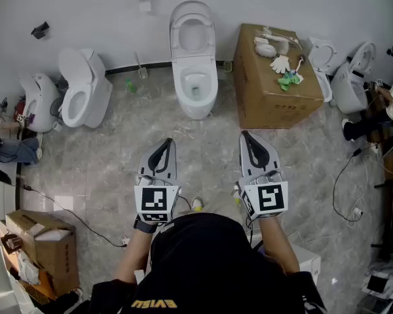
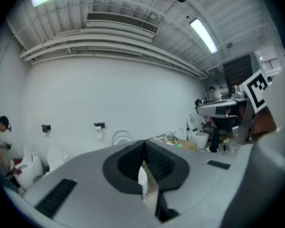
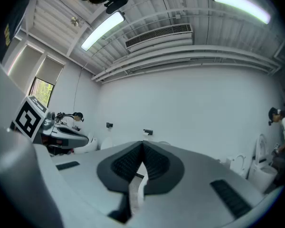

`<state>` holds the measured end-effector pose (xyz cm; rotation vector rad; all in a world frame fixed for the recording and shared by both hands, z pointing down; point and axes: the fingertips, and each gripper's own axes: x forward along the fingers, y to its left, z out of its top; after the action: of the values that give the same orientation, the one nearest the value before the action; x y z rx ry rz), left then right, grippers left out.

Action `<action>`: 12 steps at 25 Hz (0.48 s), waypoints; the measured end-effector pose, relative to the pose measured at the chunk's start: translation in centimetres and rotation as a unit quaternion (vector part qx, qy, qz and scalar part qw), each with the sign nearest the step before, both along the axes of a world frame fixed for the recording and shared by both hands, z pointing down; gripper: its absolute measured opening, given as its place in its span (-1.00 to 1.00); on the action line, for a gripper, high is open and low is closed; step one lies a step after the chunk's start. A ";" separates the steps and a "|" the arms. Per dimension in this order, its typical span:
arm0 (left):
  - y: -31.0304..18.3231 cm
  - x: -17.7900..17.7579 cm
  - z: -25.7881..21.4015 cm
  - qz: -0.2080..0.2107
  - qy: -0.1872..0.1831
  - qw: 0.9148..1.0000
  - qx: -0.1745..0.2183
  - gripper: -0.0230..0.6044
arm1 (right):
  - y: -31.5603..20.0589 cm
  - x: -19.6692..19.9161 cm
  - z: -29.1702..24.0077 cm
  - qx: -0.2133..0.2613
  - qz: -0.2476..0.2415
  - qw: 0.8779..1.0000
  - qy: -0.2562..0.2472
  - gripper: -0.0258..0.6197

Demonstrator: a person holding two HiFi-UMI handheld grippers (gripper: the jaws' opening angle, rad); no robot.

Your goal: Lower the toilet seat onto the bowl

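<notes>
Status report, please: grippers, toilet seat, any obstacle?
Left gripper and right gripper shut, empty, short of the toilet. Toilet seat up, not yet lowered. No obstacle ahead; cardboard box stands beside the toilet.

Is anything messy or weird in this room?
Yes. A white glove and other bits lie scattered on the cardboard box beside the middle toilet, whose seat stands up. The next toilet to its left sits turned askew.
</notes>
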<state>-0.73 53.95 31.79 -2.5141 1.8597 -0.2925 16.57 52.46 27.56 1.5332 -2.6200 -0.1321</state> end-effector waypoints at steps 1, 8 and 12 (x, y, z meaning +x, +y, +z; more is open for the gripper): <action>0.0 0.0 0.0 0.000 -0.011 1.000 0.004 -0.89 | 0.0 -0.2 0.1 -0.002 -0.004 1.000 0.003 -0.94; 0.3 -0.1 0.3 -0.003 -0.005 1.000 0.002 -0.89 | 0.2 -0.7 1.0 -0.017 -0.009 1.000 0.009 -0.94; 0.3 -0.7 0.8 -0.009 0.000 1.000 -0.005 -0.89 | 0.1 -0.8 1.2 -0.018 -0.003 1.000 0.011 -0.93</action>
<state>-1.40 54.20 32.57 -2.5058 1.8859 -0.3036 15.79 52.52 28.77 1.5023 -2.5960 -0.1003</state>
